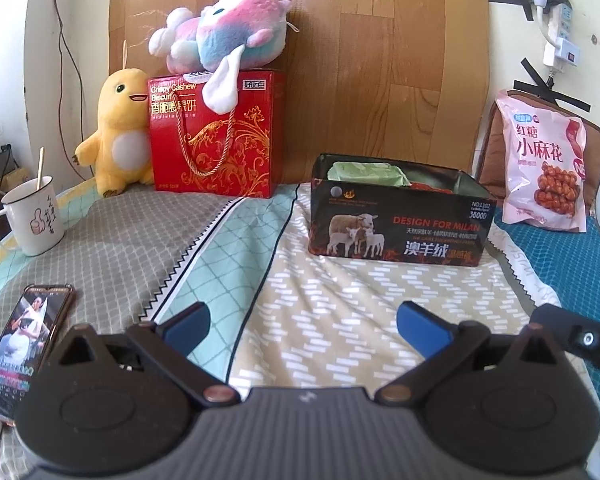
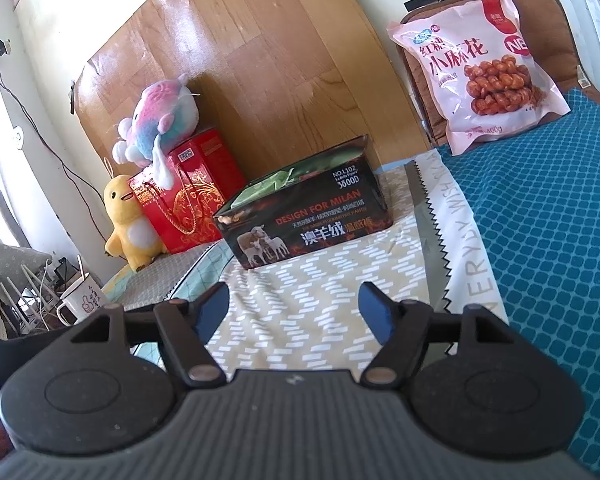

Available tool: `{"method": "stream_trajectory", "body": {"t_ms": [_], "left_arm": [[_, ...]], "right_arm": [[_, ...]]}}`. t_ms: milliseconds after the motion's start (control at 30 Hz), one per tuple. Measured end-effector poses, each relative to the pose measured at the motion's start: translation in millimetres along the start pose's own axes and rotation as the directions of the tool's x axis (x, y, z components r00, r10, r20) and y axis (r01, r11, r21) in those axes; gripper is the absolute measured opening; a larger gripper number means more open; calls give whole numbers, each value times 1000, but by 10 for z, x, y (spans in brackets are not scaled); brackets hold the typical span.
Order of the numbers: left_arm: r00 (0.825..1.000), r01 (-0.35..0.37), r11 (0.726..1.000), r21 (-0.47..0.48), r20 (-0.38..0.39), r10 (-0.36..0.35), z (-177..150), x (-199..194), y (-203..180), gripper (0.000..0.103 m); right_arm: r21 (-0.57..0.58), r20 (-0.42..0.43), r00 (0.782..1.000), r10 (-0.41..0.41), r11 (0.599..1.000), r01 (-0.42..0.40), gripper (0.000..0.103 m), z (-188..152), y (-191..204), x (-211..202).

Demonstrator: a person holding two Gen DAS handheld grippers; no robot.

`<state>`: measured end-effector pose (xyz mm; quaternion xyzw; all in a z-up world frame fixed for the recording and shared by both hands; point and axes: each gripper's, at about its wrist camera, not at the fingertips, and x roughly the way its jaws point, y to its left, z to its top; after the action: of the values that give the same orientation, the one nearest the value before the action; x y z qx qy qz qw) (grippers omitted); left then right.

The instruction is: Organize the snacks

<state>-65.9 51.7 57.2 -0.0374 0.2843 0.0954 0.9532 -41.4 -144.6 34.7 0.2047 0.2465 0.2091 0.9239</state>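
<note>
A black open box (image 1: 400, 224) printed with sheep and "DESIGN FOR MILAN" stands on the bed; it also shows in the right wrist view (image 2: 308, 224). A green packet (image 1: 366, 172) and something red lie inside it. A pink snack bag (image 1: 544, 164) of twisted pastries leans upright at the far right, also in the right wrist view (image 2: 480, 68). A red biscuit gift box (image 1: 216, 136) stands at the back left (image 2: 188, 196). My left gripper (image 1: 302, 326) is open and empty, well short of the black box. My right gripper (image 2: 294, 306) is open and empty too.
A yellow plush (image 1: 116, 140) sits beside the red box and a pink-blue plush (image 1: 224, 32) on top of it. A white mug (image 1: 30, 220) with a stick stands at the left edge. A phone (image 1: 20, 344) lies near left. A wooden headboard (image 1: 340, 60) stands behind.
</note>
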Motion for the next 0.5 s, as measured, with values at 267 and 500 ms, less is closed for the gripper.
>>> {"method": "stream_trajectory", "body": {"t_ms": [267,500], "left_arm": [[1000,-2,1000,5,-13,2,-41,19,-34,103],[1000,-7,1000,-10,-23,7,-79,30,-45,103]], "right_arm": [[8,-4,1000,-6,1000,6,74,-13,-9,7],[16,-4,1000,-8,1000,8,74,-21,-20,4]]}}
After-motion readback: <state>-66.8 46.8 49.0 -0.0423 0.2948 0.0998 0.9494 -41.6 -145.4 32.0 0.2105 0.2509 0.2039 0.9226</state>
